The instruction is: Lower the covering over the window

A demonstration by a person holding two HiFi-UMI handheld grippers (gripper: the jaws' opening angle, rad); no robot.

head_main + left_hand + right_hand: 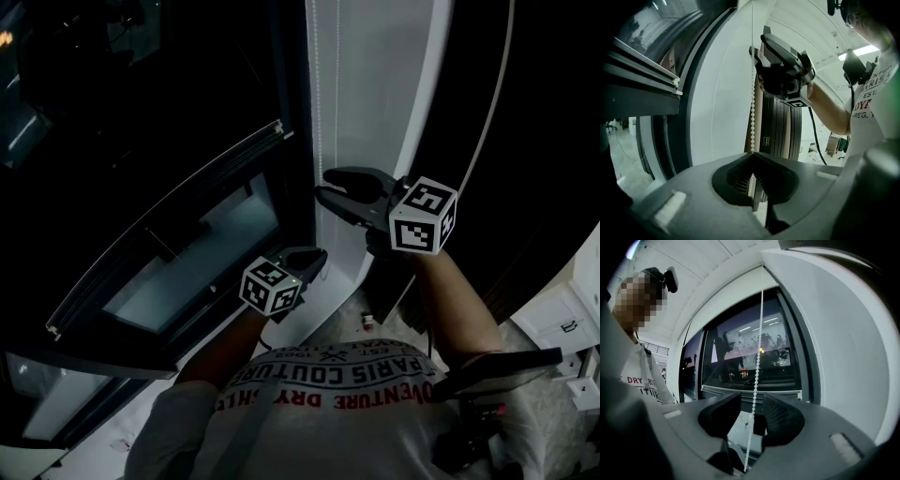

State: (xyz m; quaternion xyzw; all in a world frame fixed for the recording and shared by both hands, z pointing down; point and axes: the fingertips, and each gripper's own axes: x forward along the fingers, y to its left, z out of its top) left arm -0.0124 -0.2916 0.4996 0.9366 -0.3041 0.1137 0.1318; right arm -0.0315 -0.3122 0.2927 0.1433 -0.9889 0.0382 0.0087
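A white bead chain (314, 84) hangs down the white jamb beside the dark window (141, 141). My left gripper (317, 255) is the lower one. In the left gripper view its jaws (752, 153) are shut on the bead chain (752, 93). My right gripper (323, 185) is higher up on the same chain, seen from below in the left gripper view (757, 61). In the right gripper view it (752, 411) stands open with the bead chain (758, 357) running between the pads, which do not press on it. The blind's bottom rail (750, 390) crosses the window low down.
A white wall panel (375, 75) runs to the right of the chain. Dark stacked panels (780, 126) lean behind it. A white cabinet (562, 319) stands at the right. The window frame's sill rail (169, 202) juts out on the left.
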